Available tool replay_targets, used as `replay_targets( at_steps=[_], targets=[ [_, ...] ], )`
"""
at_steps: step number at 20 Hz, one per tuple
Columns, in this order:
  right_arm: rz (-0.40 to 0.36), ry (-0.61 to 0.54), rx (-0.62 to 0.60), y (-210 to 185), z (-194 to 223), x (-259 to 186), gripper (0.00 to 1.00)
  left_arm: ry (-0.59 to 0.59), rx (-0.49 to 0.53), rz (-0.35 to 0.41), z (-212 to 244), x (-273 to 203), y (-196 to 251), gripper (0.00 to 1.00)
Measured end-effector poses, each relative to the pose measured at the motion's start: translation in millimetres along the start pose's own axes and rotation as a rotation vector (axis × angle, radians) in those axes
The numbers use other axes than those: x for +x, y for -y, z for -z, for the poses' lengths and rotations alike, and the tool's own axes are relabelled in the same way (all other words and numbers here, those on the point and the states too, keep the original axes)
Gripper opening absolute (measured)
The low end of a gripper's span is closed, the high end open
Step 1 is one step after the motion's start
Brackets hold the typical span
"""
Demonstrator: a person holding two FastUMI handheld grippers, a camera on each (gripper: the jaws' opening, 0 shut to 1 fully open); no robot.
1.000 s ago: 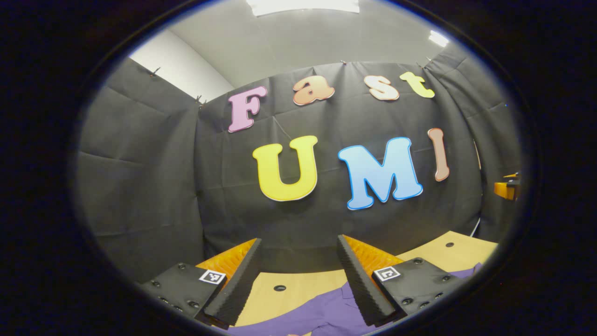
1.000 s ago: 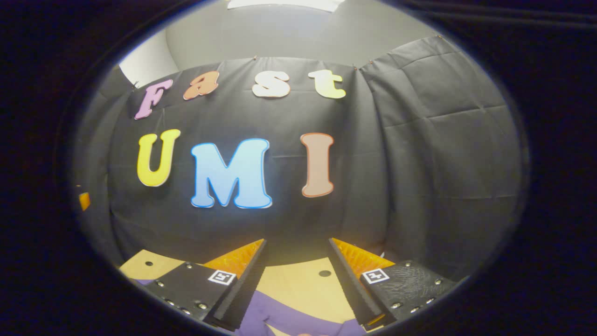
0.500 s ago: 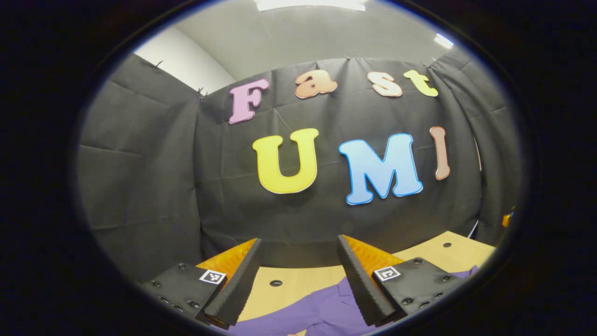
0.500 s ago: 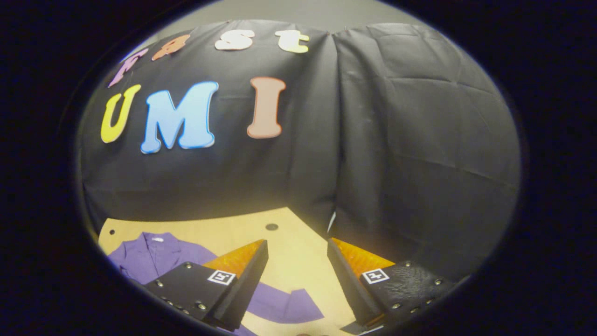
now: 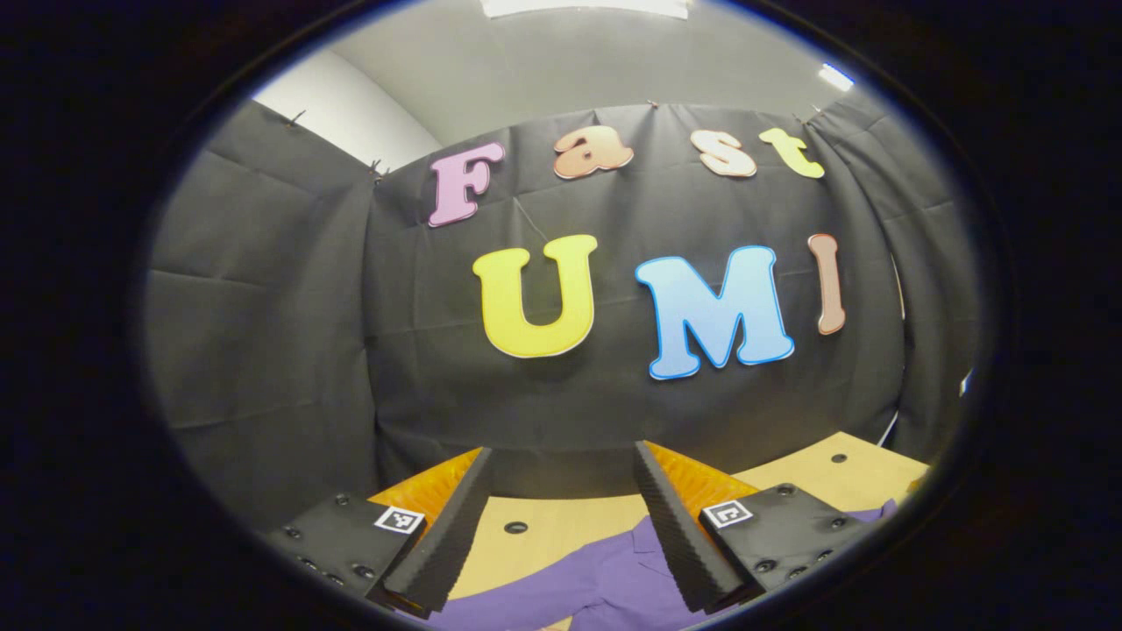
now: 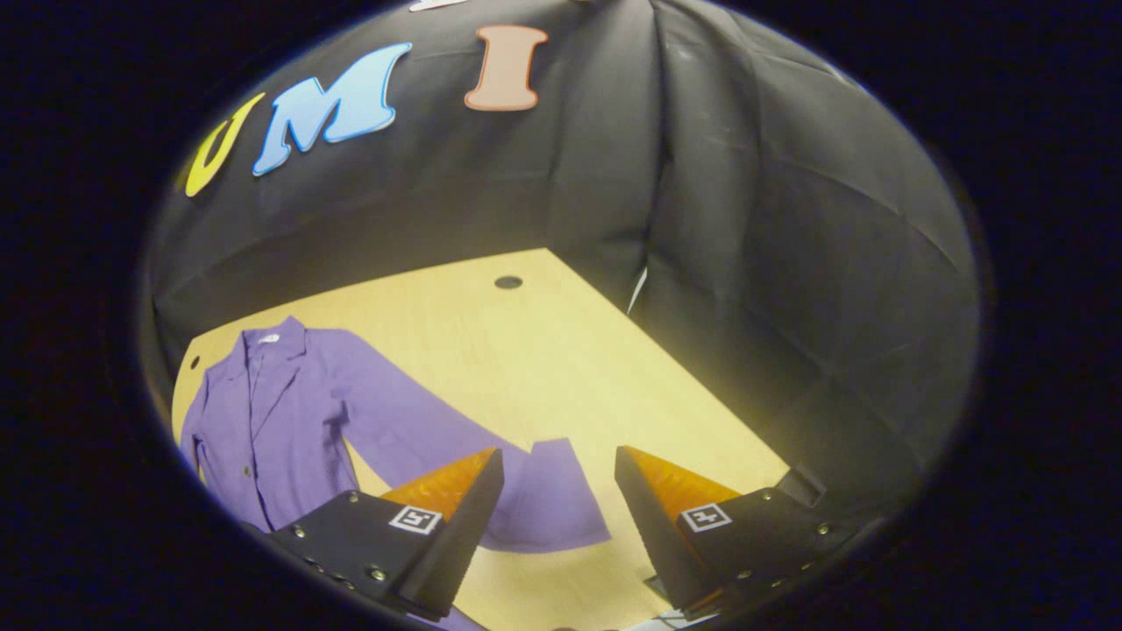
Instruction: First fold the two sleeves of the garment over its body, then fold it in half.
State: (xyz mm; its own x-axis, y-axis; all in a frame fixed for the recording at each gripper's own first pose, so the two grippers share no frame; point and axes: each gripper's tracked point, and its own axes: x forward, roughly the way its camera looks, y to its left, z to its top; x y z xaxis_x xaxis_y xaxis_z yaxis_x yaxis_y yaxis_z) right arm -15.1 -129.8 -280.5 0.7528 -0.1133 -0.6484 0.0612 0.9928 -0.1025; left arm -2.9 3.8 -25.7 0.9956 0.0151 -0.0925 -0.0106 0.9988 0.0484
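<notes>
You have a soft, matt purple cloth garment lying on a smooth, pale wood bench with a faint sheen, creased matt black cloth wall behind it, and ribbed pads on the left hand-held gripper.

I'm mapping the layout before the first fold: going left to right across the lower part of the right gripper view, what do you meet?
Jacket body → its spread sleeve → sleeve cuff, lying between the open right gripper fingers → bare wooden table → black cloth wall.
</notes>
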Motion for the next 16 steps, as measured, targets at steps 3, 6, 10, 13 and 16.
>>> replay_targets(
  at_steps=[3, 6, 10, 13, 16],
  targets=[
    [-0.009, -0.072, 0.005, 0, 23, 14, 0.84, -0.007, 0.012, -0.015, 1, 0, -4, 0.98],
    [-0.015, -0.125, -0.009, 1, 42, 25, 0.84, -0.015, 0.02, -0.017, 2, 1, -4, 0.99],
    [-0.029, -0.183, 0.006, -1, 60, 39, 0.84, -0.018, 0.028, -0.01, -1, 4, 4, 0.97],
    [-0.024, -0.215, 0.02, 1, 70, 48, 0.84, -0.026, 0.027, -0.003, 1, 4, 9, 0.98],
    [-0.033, -0.233, 0.019, -4, 78, 53, 0.85, -0.029, 0.034, -0.002, 0, 2, 13, 0.99]
  ],
)
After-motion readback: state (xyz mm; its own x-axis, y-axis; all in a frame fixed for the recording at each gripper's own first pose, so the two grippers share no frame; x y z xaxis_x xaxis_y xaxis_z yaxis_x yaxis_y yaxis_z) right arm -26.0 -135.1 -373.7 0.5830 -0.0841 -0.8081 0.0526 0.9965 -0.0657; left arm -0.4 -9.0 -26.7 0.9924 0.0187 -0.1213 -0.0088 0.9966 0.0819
